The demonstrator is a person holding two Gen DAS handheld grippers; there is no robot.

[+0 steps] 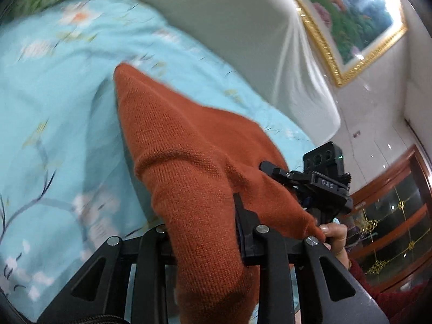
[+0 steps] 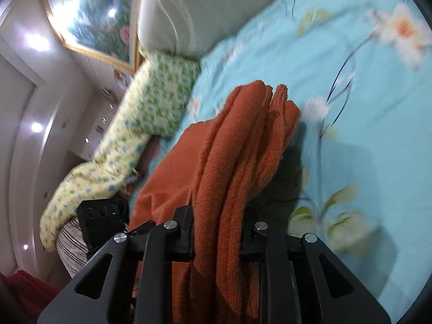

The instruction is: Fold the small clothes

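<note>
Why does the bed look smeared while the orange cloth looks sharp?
Left wrist view: the blue bedsheet is motion-blurred, the orange cloth crisp, and glare whitens the painting. Right wrist view: the same blur on sheet and green pillow; ceiling lights flare; the fisheye lens bends the edges.

- I'm seeing motion blur smearing the bedsheet [image 1: 54,86] in both wrist views.
- Ceiling lights are glaring off the painting [image 2: 91,13] and glossy wall [image 2: 32,86].
- The knit [image 2: 232,148] is casting a dark shadow; fisheye edges are bending.
</note>
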